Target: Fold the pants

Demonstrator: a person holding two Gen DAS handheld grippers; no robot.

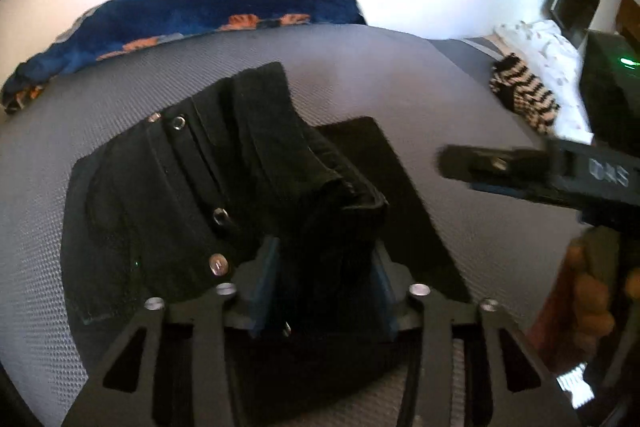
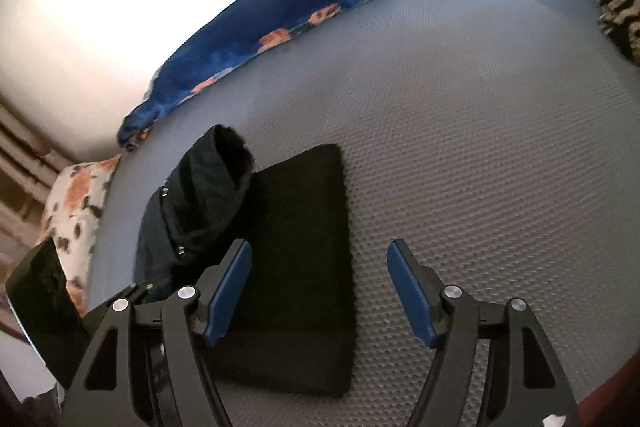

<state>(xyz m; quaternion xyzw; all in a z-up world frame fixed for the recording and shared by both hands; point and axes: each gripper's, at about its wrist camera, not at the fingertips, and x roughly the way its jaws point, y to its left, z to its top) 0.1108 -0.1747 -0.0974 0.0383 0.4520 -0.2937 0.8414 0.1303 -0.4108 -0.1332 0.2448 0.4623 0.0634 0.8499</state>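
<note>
Nearest you: your left gripper, blue pads pinching a bunched fold of the black pants and lifting it off the layer below, with your right gripper spread wide and holding nothing, its left pad over the flat folded part of the pants and its right pad over bare cover. Middle ground: the pants lie on the grey textured bed cover, studs and waistband turned up on the left side. Far edge: a blue blanket with orange patches, and a striped black-and-white cloth at the right.
</note>
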